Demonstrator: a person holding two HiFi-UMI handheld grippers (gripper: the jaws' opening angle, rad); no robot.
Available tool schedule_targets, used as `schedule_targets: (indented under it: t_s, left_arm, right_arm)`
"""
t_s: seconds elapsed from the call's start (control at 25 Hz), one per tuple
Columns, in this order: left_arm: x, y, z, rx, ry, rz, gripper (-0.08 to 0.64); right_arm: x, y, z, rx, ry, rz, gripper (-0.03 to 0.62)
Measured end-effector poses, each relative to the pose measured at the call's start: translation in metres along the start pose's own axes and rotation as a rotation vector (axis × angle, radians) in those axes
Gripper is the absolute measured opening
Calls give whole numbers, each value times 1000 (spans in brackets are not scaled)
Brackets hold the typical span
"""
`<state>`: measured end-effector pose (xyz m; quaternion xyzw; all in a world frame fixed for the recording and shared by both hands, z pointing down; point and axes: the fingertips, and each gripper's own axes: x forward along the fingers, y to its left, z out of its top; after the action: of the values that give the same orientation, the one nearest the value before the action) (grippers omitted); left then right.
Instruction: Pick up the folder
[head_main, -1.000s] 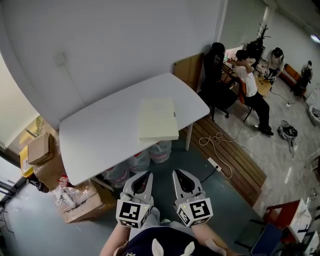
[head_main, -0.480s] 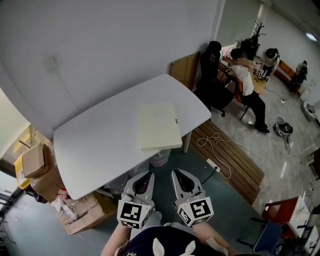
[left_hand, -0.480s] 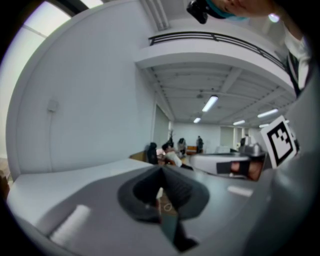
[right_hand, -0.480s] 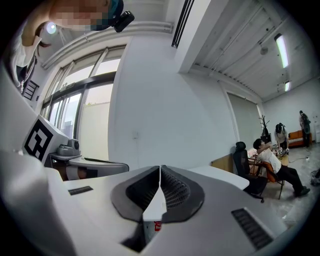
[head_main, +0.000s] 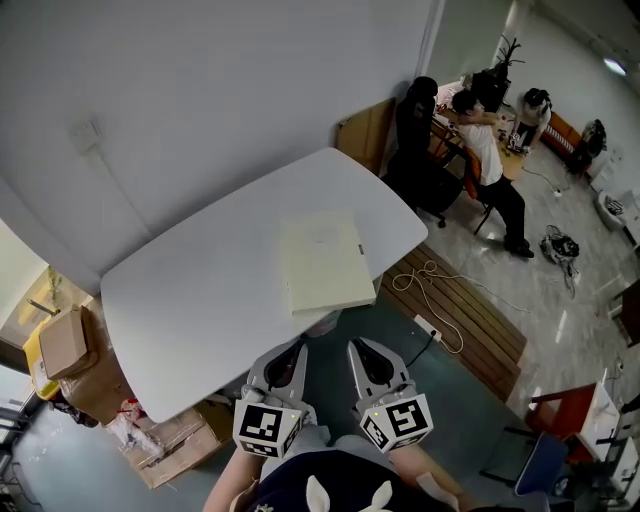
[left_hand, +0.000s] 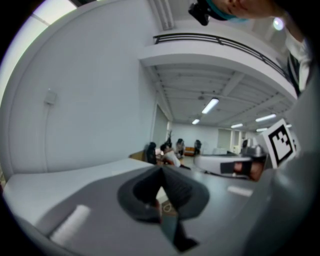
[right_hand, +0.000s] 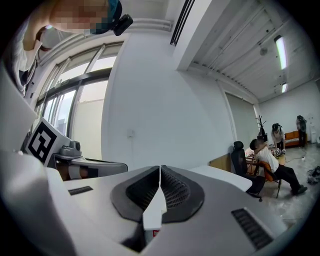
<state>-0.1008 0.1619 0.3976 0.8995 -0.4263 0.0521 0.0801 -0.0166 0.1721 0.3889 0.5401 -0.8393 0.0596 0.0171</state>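
Note:
The folder (head_main: 325, 262), pale cream and closed, lies flat on the white table (head_main: 200, 290) near its front edge. Both grippers are held side by side in front of that edge, short of the folder and apart from it. My left gripper (head_main: 293, 348) is shut with nothing in it, and so is my right gripper (head_main: 357, 346). In the left gripper view the jaws (left_hand: 161, 172) meet over the table top (left_hand: 65, 170). The right gripper view shows its jaws (right_hand: 160, 170) closed, with the table's far end (right_hand: 225, 175) beyond. The folder shows in neither gripper view.
Cardboard boxes (head_main: 70, 340) are stacked on the floor left of the table, with another box (head_main: 170, 440) under its near corner. A cable and power strip (head_main: 430, 325) lie on the wooden floor strip to the right. People (head_main: 485, 140) sit at a desk behind a black chair (head_main: 418, 135).
The table and folder have come closer to the two grippers in the head view. Both grippers stay shut and side by side.

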Motion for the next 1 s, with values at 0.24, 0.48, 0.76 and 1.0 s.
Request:
schedule_targets:
  t_s: [0.24,0.48,0.76,1.0]
  left_arm:
    - [4,21,-2,13,5,-18,-5]
    - [10,30,-2,6,-4,-18,-5]
    - [27,28,-2,-3,3,-41,-5]
    - [49,37,-1,-5,13,-43,-5]
  right_arm:
    - [14,-1,-1,9,-9,-38,14]
    - [16,-9,0,10,-23,-62,14]
    - [26,-20,1,21,-35,-66,14]
    - [47,-32,0,26,-24,-49,14]
